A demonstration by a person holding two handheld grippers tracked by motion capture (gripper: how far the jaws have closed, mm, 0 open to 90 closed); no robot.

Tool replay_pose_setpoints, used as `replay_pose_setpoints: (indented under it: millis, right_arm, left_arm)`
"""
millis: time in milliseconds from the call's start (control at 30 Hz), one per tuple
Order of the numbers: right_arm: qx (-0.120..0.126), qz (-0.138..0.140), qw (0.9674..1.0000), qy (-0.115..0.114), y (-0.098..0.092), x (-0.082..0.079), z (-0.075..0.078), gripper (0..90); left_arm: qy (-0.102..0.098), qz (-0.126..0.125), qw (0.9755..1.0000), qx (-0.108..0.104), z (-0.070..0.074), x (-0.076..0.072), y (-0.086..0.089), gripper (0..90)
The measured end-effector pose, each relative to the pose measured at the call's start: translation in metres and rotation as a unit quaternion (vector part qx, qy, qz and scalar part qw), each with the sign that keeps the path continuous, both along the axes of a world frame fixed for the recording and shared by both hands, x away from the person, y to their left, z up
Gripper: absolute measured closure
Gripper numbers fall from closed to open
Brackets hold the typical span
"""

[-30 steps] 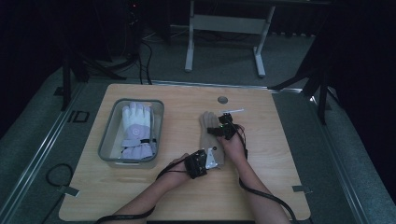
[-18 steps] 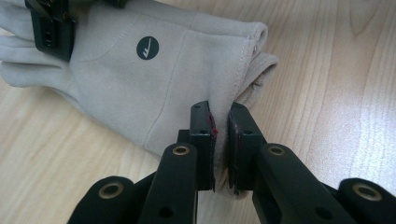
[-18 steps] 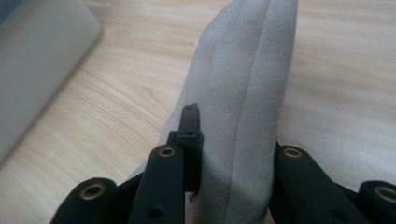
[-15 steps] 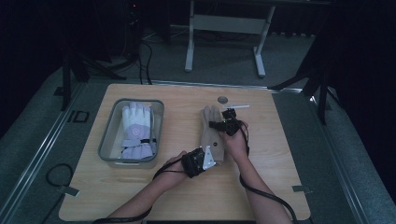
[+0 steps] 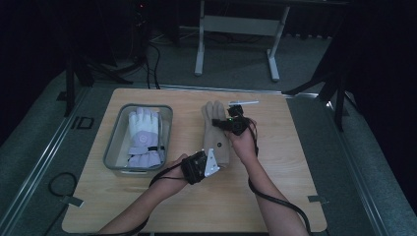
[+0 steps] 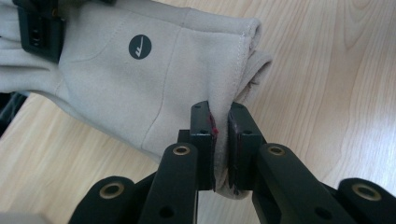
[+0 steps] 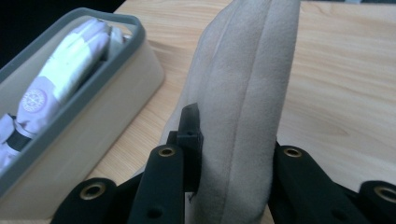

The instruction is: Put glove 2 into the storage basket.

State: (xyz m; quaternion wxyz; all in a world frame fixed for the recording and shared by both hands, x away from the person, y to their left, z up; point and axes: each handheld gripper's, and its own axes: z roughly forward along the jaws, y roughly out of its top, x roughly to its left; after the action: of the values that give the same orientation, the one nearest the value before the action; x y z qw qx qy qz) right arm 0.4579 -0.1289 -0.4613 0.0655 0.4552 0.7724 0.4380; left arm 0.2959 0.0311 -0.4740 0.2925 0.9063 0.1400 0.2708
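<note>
- The wooden table (image 5: 295,196) is the largest thing, a pale board with rounded corners set on grey floor, its grain running across the surface in both gripper views
- A grey bin (image 5: 114,143) stands on the table's left half, well apart from the hands; in the right gripper view its thick rim (image 7: 70,112) runs just beside the beige glove
- Inside the bin lies a white and lilac glove (image 5: 142,137), fingers pointing to the far side, with a round badge on its back
- The beige glove (image 5: 216,140) sits near the table's middle, to the right of the bin, stretched lengthwise between the two grippers with its fingers towards the far edge and its cuff towards the person; a small dark round logo (image 6: 139,47) marks its back
- The right gripper (image 5: 227,122) is clamped on the glove's finger end; in its own view the fingers (image 7: 243,102) stand packed between the two black jaws, which have just been closing
- The left gripper (image 5: 212,158) is pinched tight on the cuff; in its own view the jaws (image 6: 219,140) squeeze a fold of the cuff's edge between red-marked pads, with the hem bunching above them
- A thin pale stick (image 5: 244,103) lies on the table beyond the right gripper
</note>
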Motion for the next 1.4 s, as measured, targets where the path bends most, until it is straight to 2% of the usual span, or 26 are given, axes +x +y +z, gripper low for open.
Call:
replay_pose_setpoints:
  millis: [300,400,567,800,1033,1133,1200,1233,1400]
  right_arm:
    - [-0.006,0.032,0.9993,-0.019,0.038,-0.002,0.018,72.9]
    - [-0.022,0.049,0.9978,-0.038,0.059,-0.005,0.024,72.9]
    - [-0.028,0.064,0.9964,-0.048,0.085,-0.007,0.026,72.9]
    - [-0.01,0.083,0.9954,-0.047,0.12,-0.003,0.032,72.9]
    - [-0.004,0.097,0.9939,-0.052,0.151,0.0,0.034,72.9]
    - [0.005,0.108,0.9932,-0.042,0.174,0.004,0.033,72.9]
    - [0.006,0.112,0.9929,-0.04,0.18,0.004,0.032,72.9]
    - [0.004,0.121,0.9917,-0.042,0.192,0.004,0.031,72.9]
    - [-0.008,0.138,0.9892,-0.05,0.218,0.003,0.03,72.8]
  left_arm:
    - [0.0,0.018,0.9998,0.01,0.015,-0.006,0.033,83.0]
    - [0.0,0.025,0.9996,0.016,0.018,-0.009,0.046,83.0]
    - [-0.001,0.039,0.9989,0.026,0.021,-0.013,0.068,83.0]
    - [-0.005,0.064,0.9975,0.031,0.028,-0.015,0.096,83.0]
    - [-0.003,0.088,0.9956,0.031,0.031,-0.016,0.125,83.0]
    - [0.001,0.102,0.9943,0.031,0.031,-0.018,0.142,83.0]
    - [0.003,0.106,0.9939,0.029,0.031,-0.018,0.146,83.0]
    - [0.006,0.113,0.9931,0.029,0.03,-0.019,0.155,83.0]
    - [0.013,0.129,0.9912,0.028,0.027,-0.021,0.174,82.9]
